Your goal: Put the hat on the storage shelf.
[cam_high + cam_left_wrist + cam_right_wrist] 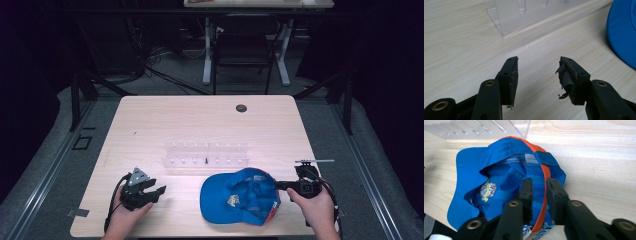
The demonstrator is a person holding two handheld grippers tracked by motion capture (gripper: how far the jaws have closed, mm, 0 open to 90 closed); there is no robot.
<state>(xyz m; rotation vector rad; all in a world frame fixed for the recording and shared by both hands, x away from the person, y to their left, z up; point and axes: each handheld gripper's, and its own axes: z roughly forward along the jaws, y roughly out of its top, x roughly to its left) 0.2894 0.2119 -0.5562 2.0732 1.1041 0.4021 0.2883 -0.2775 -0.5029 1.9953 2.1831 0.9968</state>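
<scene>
A clear plastic rack with little pegs (206, 155) stands in the middle of the light wooden counter (165, 115), just behind the blue cloth cap with an orange rim (240, 196). A small dark round hole (241, 108) sits near the far edge of the counter. The cap lies upside down near the front edge, its open inside facing up. Its flat brim points to the left and its long side runs left to right. The right hand-held gripper (539, 185) sits over the cap's orange rim, jaws a little apart with the rim between them, not squeezing it. The left hand-held gripper (537, 67) rests on the counter, well apart from the cap, jaws wide and holding nothing.
</scene>
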